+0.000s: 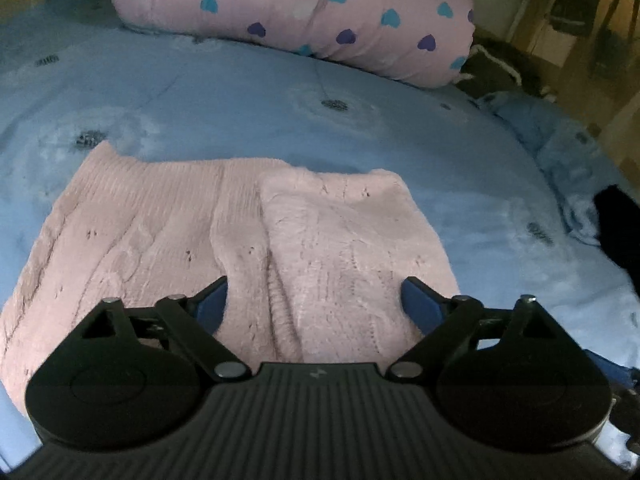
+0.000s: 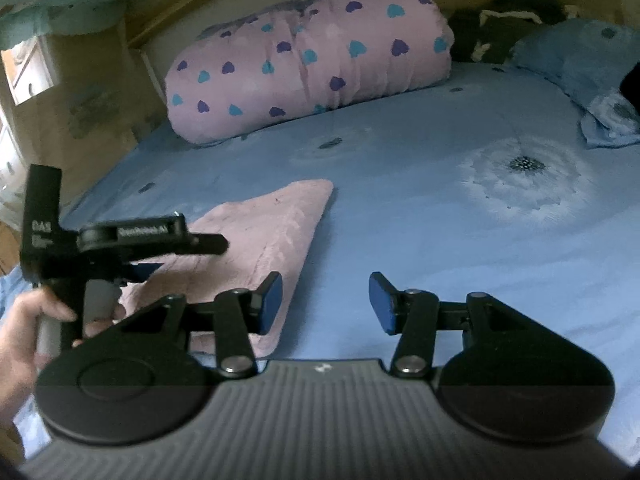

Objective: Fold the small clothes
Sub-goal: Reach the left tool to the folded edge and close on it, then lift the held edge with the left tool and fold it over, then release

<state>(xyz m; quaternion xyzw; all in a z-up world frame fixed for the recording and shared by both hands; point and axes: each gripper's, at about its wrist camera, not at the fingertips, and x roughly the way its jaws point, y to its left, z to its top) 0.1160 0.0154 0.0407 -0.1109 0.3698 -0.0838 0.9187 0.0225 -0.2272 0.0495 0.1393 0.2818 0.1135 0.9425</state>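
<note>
Pink knit garment point(image 1: 224, 240) lies flat on blue bedsheet point(image 1: 360, 132), partly folded already: one side panel lapped over the middle, w/ a lengthwise ridge down the centre. Step in hand looks like approach for next fold. L gripper point(image 1: 314, 300) hangs over the near edge of the knit, jaws spread wide, nothing between the pads, no contact visible; whether the tips brush the fabric can't tell from this angle. To do it well: bring L tips down onto the near hem, pinch both layers not just the top one, lift low and carry toward the far edge so the lapped panel doesn't slide open. R gripper point(image 2: 324, 304) sits off to the garment's right side, jaws roughly half open, empty, over bare sheet just beside the knit's right edge. R should take the matching near corner so the hem travels level; a one-sided lift would likely skew the fold. Person's hand point(image 2: 24, 332) on L gripper handle seen in R view. Heart-print pillow point(image 2: 312, 60) at the far end, well apart from the work.
</note>
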